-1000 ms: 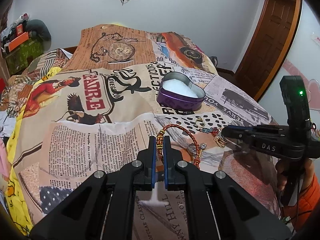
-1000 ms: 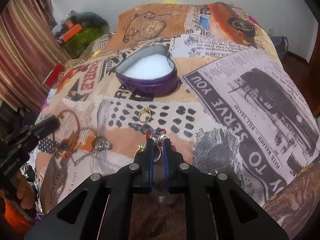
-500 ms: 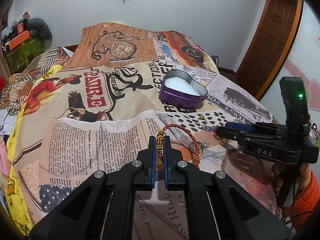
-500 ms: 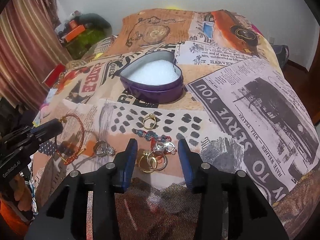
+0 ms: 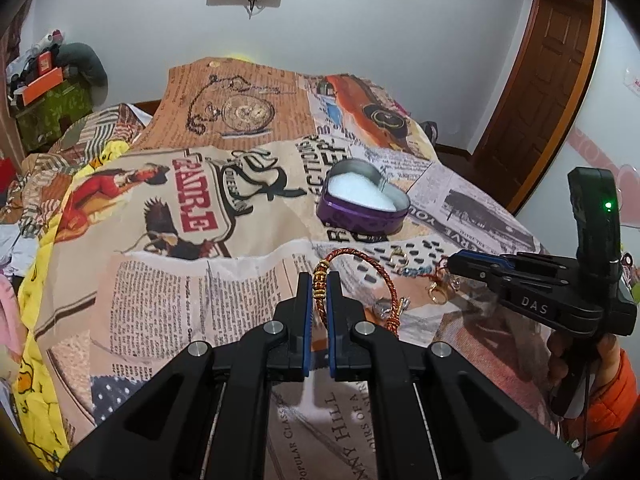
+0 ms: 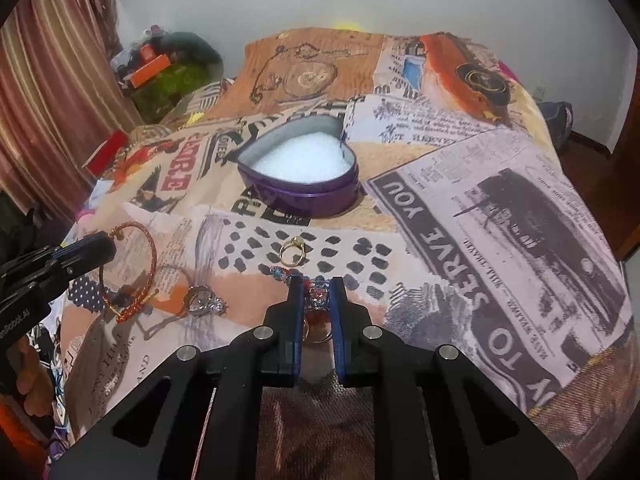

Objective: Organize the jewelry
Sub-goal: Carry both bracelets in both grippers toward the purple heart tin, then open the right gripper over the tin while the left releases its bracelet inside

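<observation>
My left gripper (image 5: 319, 286) is shut on a red-and-gold braided bangle (image 5: 382, 276), held just above the bed; it also shows in the right wrist view (image 6: 136, 272). My right gripper (image 6: 316, 298) is shut on a beaded blue-and-red bracelet (image 6: 318, 294) lying on the bedspread. A purple heart-shaped tin (image 6: 298, 170) with white foam inside stands open beyond both grippers (image 5: 362, 202). A gold ring (image 6: 292, 251) lies between the tin and my right gripper. A silver stone ring (image 6: 204, 302) lies left of it. Gold hoops (image 6: 316, 330) lie under my right fingers.
The bed carries a newspaper-print spread (image 6: 500, 220). A wooden door (image 5: 548, 76) stands at the right. A green box with clutter (image 5: 48, 108) sits at the far left by striped curtains (image 6: 52, 100).
My right gripper opened half a second ago, moved forward, and has now closed on the beaded bracelet. My left gripper stays shut on the bangle and has lifted slightly.
</observation>
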The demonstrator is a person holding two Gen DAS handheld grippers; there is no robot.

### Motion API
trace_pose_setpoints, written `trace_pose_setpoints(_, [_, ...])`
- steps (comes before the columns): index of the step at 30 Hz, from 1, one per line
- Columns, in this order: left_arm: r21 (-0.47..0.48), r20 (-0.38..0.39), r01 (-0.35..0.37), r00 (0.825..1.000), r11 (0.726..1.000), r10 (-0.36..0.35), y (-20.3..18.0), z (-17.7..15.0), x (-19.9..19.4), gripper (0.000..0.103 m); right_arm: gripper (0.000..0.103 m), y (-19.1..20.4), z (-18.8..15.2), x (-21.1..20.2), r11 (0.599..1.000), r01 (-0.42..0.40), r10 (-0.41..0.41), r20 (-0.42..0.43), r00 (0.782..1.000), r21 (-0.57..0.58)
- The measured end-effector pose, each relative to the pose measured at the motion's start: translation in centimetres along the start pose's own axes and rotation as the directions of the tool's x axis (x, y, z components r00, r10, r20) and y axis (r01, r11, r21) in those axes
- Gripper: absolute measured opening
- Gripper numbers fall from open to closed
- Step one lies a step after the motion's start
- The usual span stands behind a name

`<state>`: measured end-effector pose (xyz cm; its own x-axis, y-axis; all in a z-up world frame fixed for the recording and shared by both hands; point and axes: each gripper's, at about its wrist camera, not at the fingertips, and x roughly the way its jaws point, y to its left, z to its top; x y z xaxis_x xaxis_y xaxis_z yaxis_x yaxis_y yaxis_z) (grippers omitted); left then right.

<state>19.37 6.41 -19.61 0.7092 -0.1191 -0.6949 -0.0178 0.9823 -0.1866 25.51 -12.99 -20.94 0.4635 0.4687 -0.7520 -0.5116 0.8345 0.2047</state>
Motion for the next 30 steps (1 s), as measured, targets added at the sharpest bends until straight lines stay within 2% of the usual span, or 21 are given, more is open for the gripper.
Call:
trace_pose_setpoints(11, [0.018, 0.079, -0.001, 0.997, 1.000, -0.001, -1.0, 3.7, -0.8, 0.005, 0.011, 0.4, 2.6, -3.8, 1.000, 0.008, -0.008, 0.112, 0.994, -0.001])
trace_pose_setpoints(17, [0.031, 0.095, 0.003, 0.995, 1.000, -0.006, -1.5, 5.4, 0.1, 0.005, 0.011, 0.5, 3.6, -4.3, 1.000, 0.003, -0.001, 0.140, 0.990, -0.012])
trace_pose_setpoints(30, [0.055, -0.001, 0.001, 1.000, 0.998, 0.000, -1.1, 7.7, 7.0, 0.005, 0.011, 0.2, 5.5, 0.1, 0.998, -0.041, 0.046, 0.089, 0.995, -0.052])
